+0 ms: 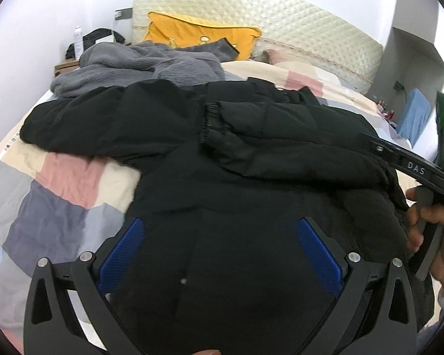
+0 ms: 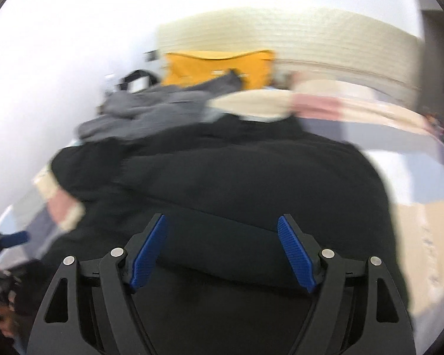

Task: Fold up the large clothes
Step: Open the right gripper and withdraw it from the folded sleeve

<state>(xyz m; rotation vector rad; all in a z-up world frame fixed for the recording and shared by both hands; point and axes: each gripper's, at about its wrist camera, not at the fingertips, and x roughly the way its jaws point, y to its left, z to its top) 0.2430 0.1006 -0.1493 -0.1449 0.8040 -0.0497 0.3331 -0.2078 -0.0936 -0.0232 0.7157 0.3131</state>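
Right hand-held gripper (image 2: 222, 230) over blurred black jacket (image 2: 222, 177)

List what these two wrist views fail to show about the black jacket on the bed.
- Black padded jacket: its near hem is cut off by the left view's bottom edge, behind the left gripper.
- Right view: motion blur erases its seams and folds.
- Right gripper: only its open blue-padded fingers are sharp.

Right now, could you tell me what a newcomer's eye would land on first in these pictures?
A big black jacket sprawls across the patchwork bedspread, filling the middle of both views. Behind it lies a crumpled grey fleece, and a mustard-yellow pillow leans on the quilted cream headboard. Both blue-padded grippers hang open over the jacket.
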